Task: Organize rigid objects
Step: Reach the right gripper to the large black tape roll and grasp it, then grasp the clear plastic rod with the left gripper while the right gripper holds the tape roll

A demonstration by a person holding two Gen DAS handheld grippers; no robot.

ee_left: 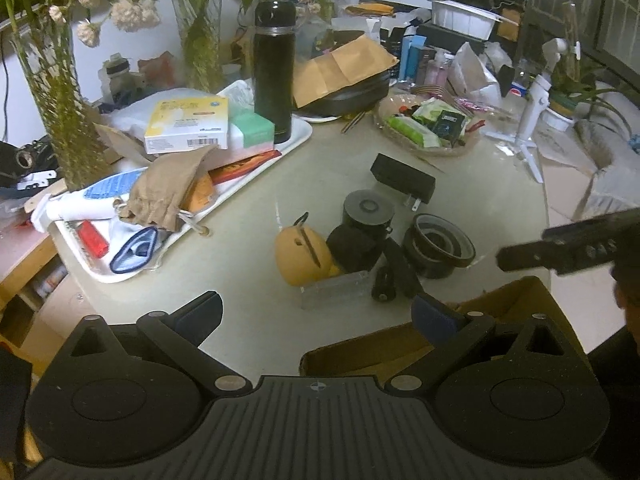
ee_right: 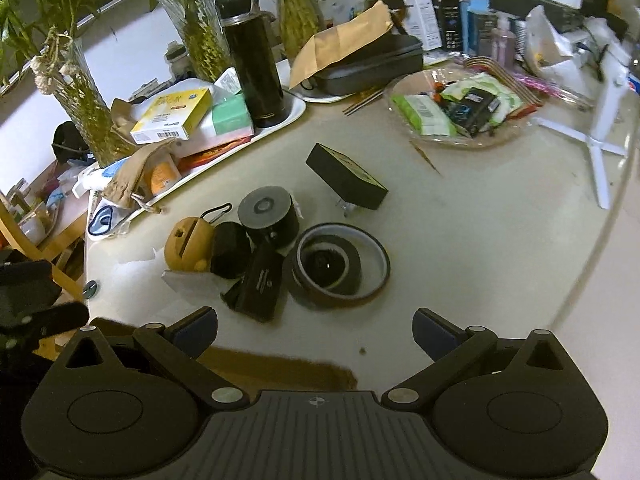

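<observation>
On the pale table, a cluster of small rigid items sits bunched around the black cylinder. Largest is the tape roll, dark with a thinner ring nested inside, touching the cylinder's right side. Behind the cylinder lies a black plug adapter, apart from the rest. Left of the cylinder rests a tan rounded case; just in front leans a black pouch, possibly over a clear box. Farther left, a cluttered white tray holds a tall black flask. The left gripper and the right gripper both hover spread wide, holding nothing, with a cardboard box beneath the left one.
</observation>
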